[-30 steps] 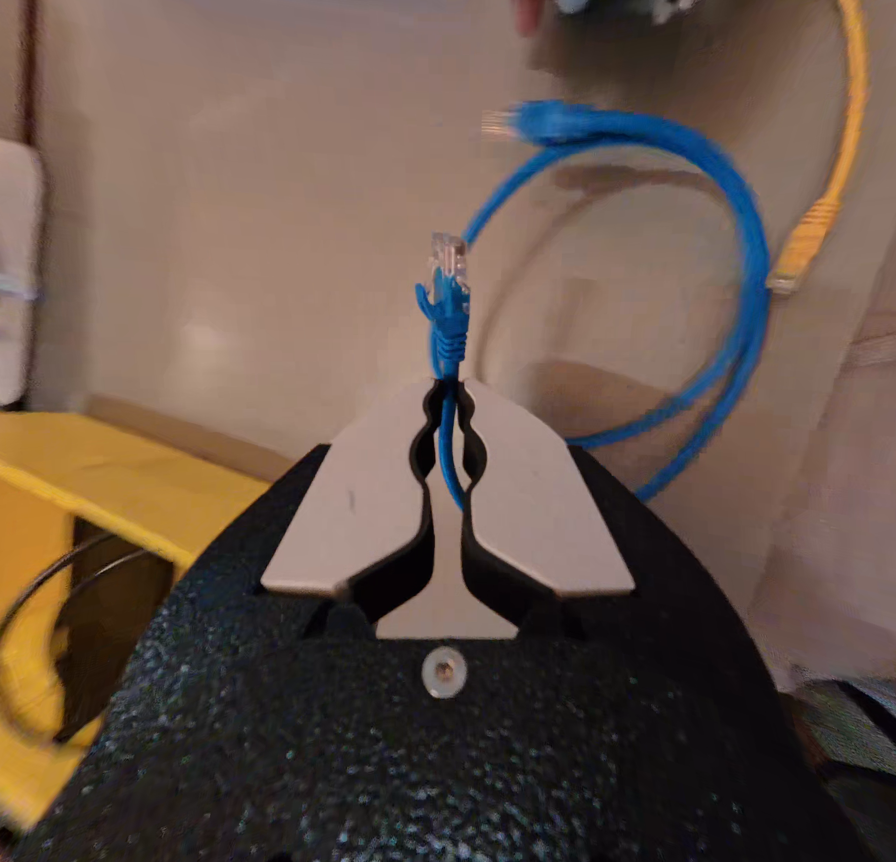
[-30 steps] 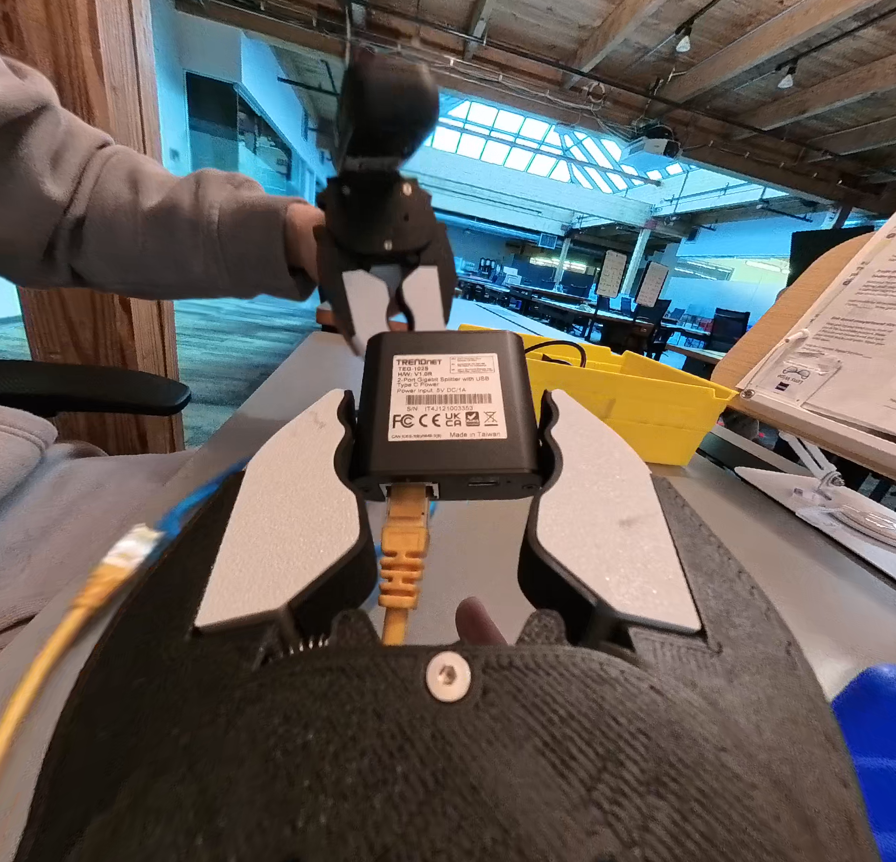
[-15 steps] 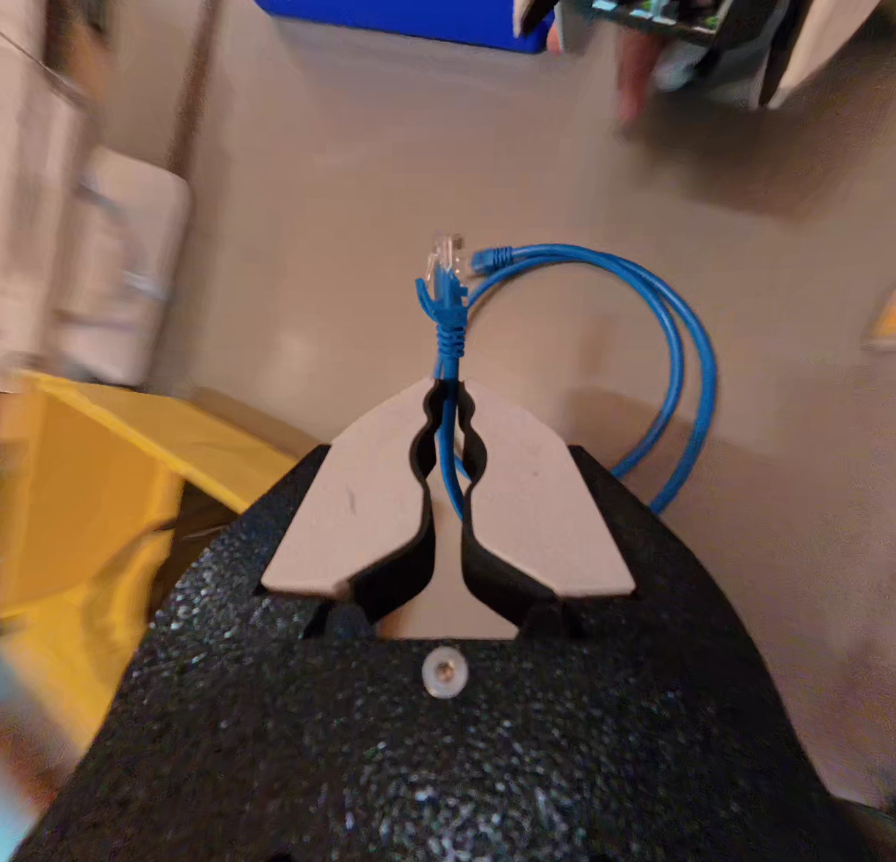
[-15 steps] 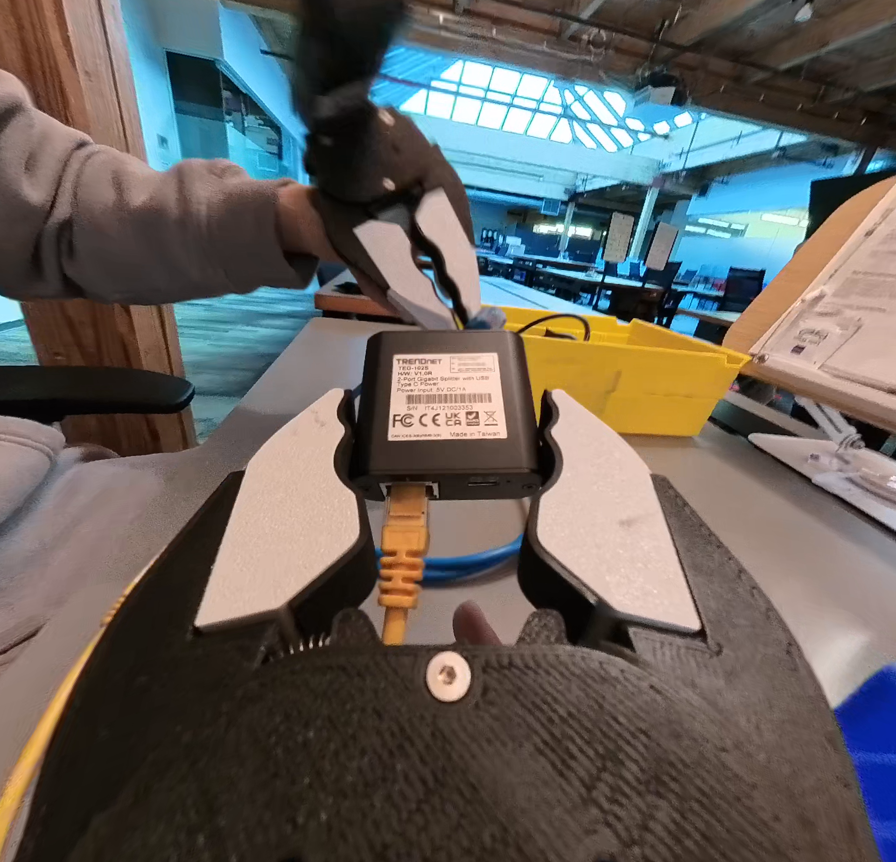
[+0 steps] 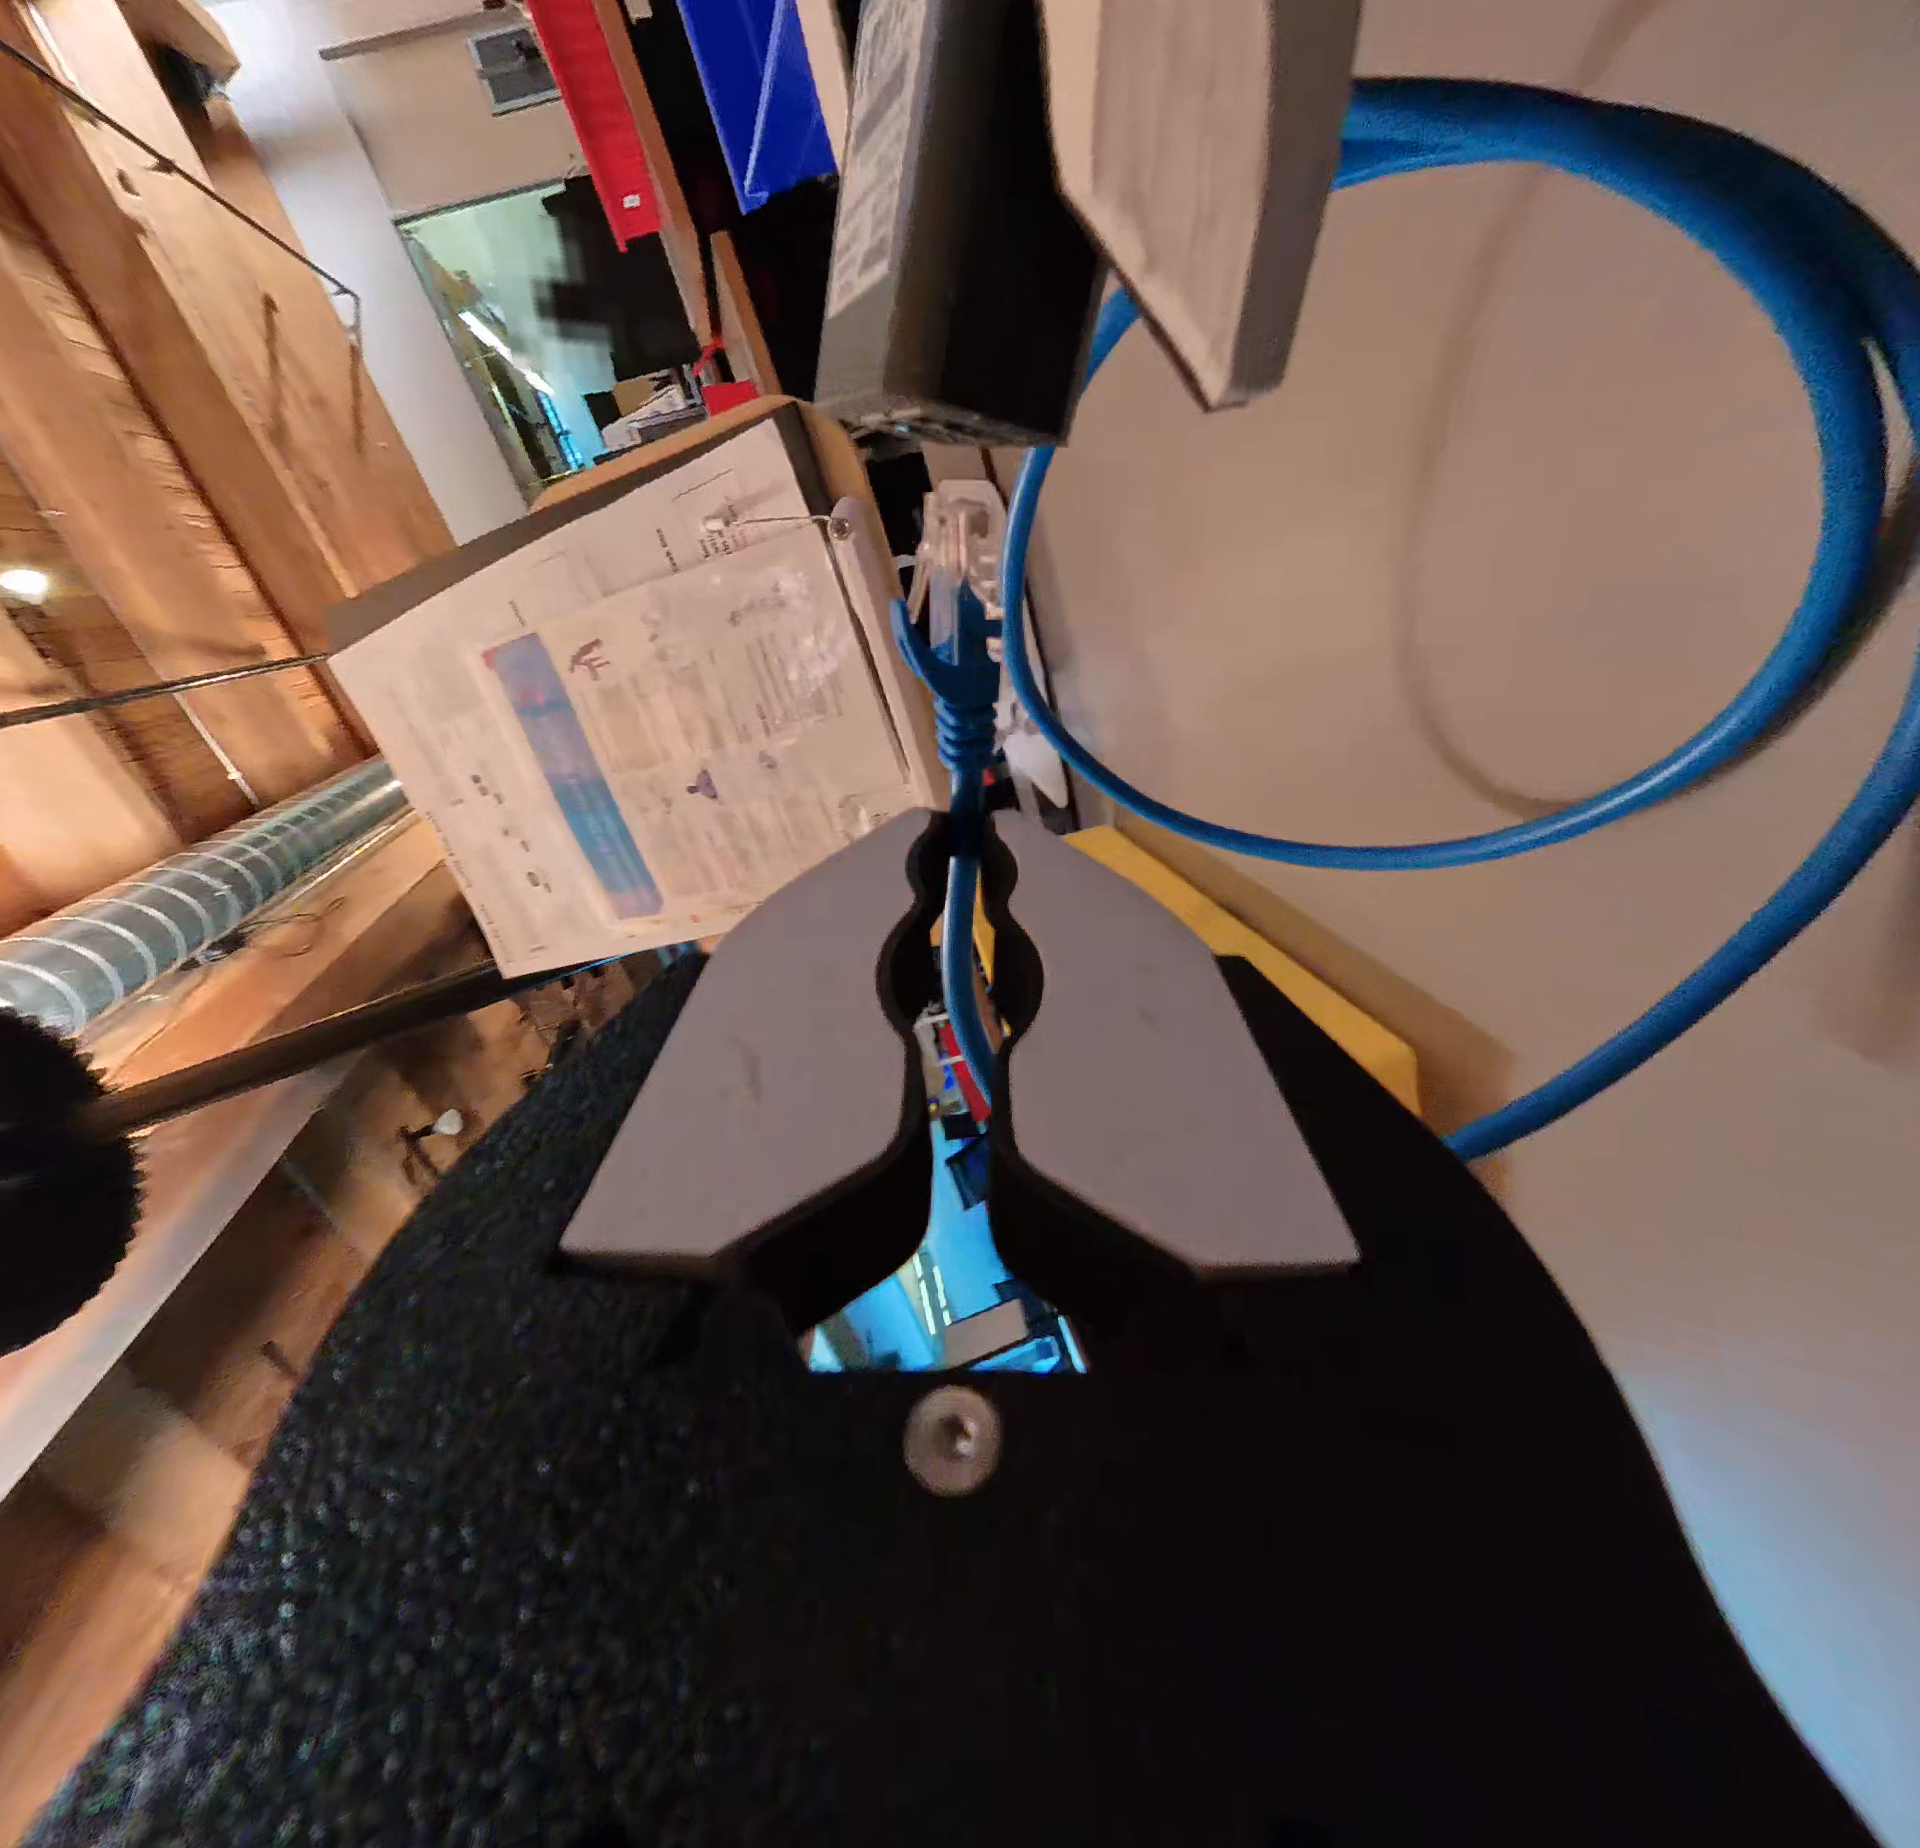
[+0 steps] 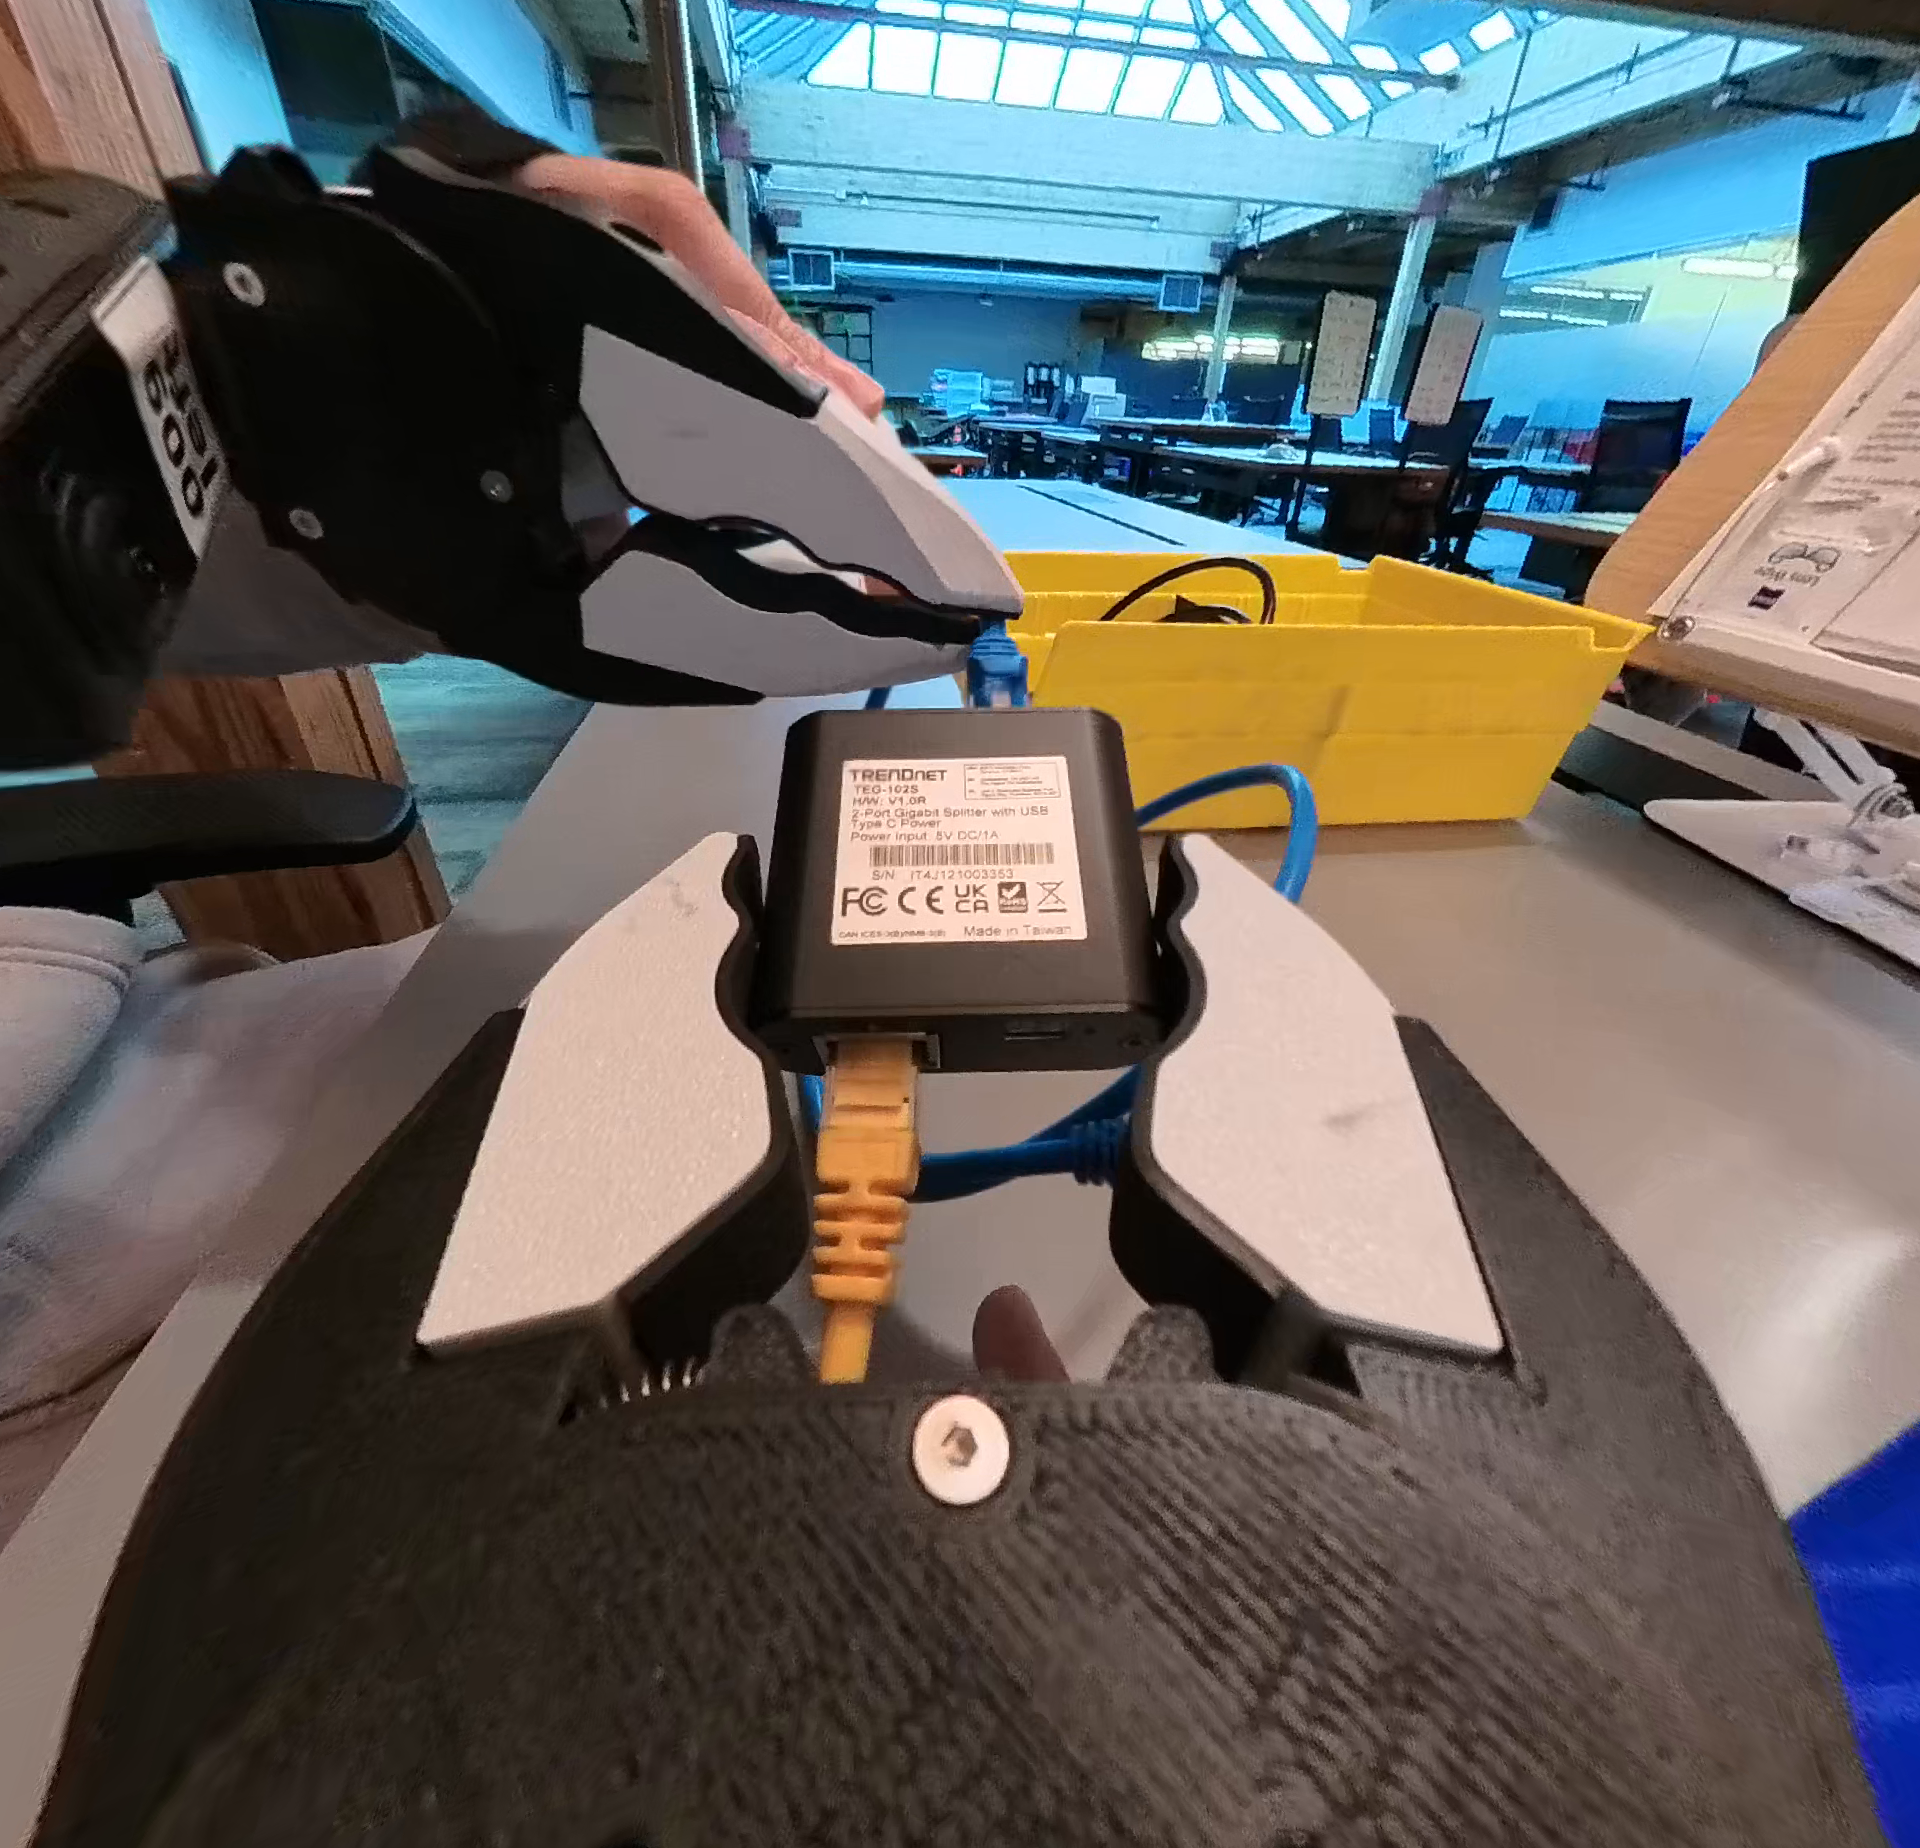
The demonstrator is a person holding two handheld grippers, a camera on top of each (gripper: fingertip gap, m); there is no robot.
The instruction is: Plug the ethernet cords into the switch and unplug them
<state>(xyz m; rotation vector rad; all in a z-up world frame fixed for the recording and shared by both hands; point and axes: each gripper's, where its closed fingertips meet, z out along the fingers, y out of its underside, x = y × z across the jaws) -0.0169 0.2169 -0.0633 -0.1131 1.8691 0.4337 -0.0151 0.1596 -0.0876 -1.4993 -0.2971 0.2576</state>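
My right gripper [image 6: 956, 858] is shut on a small black switch [image 6: 951, 863] and holds it above the grey table [image 6: 1558, 1019]. A yellow ethernet cord [image 6: 862, 1175] is plugged into the switch's near face. My left gripper [image 5: 961, 848] is shut on a blue ethernet cord [image 5: 1766, 468] just behind its clear plug [image 5: 961, 562]. The plug points at the switch's [image 5: 935, 240] far face and stands a short way off it. In the right wrist view the left gripper [image 6: 977, 624] comes in from the left, with the blue plug [image 6: 997, 666] behind the switch's far edge. The far ports are hidden.
A yellow bin [image 6: 1299, 697] with a black wire in it stands on the table behind the switch. A tilted document stand [image 6: 1818, 510] is at the right. A black chair arm [image 6: 208, 822] and a wooden post are at the left. The blue cord's loop [image 6: 1288, 832] hangs over the table.
My left gripper has swung from pointing down at the table to pointing sideways at the switch's far face, bringing the blue plug close to it. The right gripper has held the switch steady.
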